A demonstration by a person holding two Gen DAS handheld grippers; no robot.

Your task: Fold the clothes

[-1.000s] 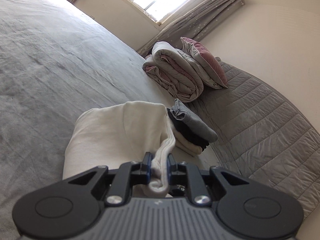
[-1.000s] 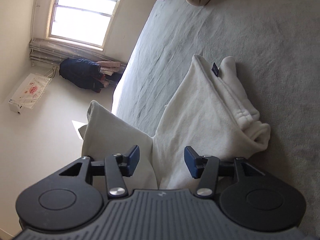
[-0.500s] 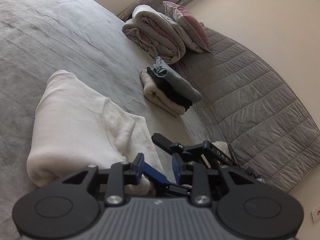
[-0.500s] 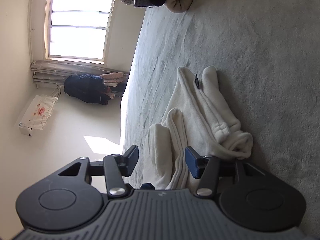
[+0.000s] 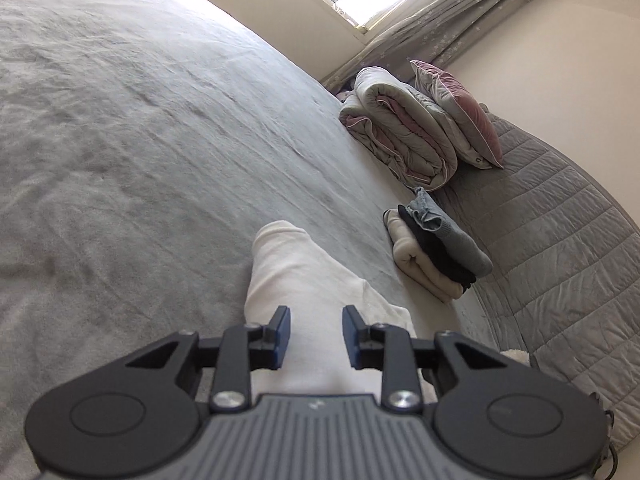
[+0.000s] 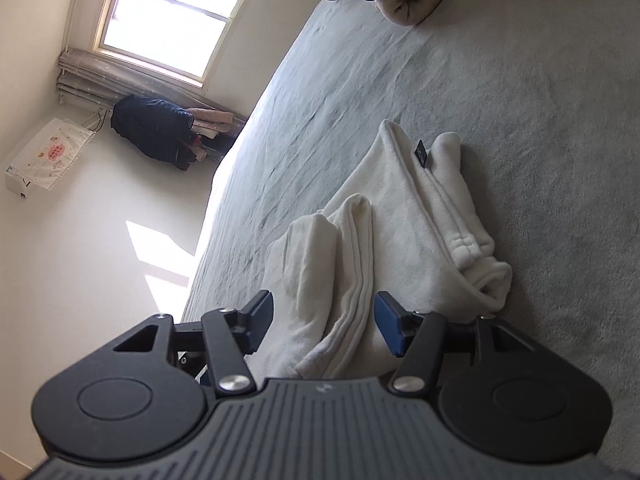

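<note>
Two hand-held grippers, both empty, over one folded cream fleece garment [image 5: 304, 280] on the grey bed [image 5: 140, 140].

Your left hand-held gripper [image 5: 316, 338] has just been narrowing, pads clear of the cloth; your right hand-held gripper [image 6: 324, 326] has been widening, straddling loose folds untouched. The garment's long axis runs straight ahead of both.
</note>
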